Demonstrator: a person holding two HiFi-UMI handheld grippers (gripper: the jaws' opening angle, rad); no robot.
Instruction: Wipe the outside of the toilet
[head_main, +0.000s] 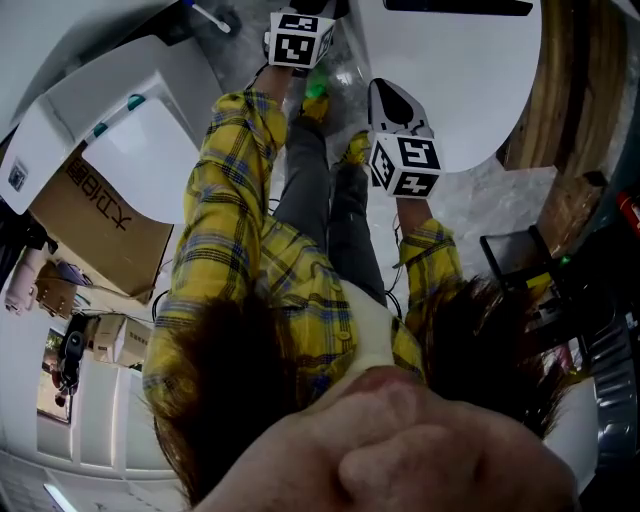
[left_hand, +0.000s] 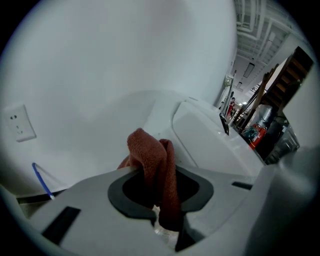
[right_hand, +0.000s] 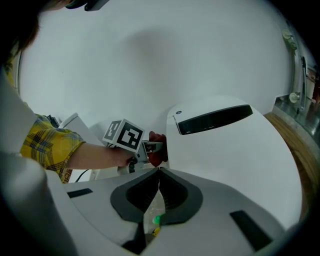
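A: Why such a firm pinch by the left gripper (left_hand: 165, 222) on the rust-red cloth (left_hand: 150, 155)?

B: Probably to keep a wad bunched ahead of the jaws, ready for rubbing. Clamped shut on a fold low in the left gripper view, with the rest standing up in a hump at the middle of the frame.

A: And pressed where?

B: Against the left flank of the white toilet (right_hand: 225, 150), at the centre of the right gripper view, below and left of the dark slot (right_hand: 215, 119) on top. Looks like touching, though hard to be certain at that size.

A: Why the right gripper (right_hand: 159, 171) held off to one side?

B: Seemingly just parked. Jaws together tip to tip, nothing between them, aimed at the toilet from the lower centre of its own view. No cloth there, so likely no part in the wiping at this point.

A: Anything lost to view?

B: Plenty. Head view blocked by hair (head_main: 230, 380) and a yellow plaid sleeve (head_main: 235, 190) across the middle, with only a white slice of toilet at upper right. No telling how much of the outside already wiped. Base and far side cut off in every view. At lower left of the left gripper view, beneath a wall socket (left_hand: 19, 122), something thin and blue, too unclear to name.
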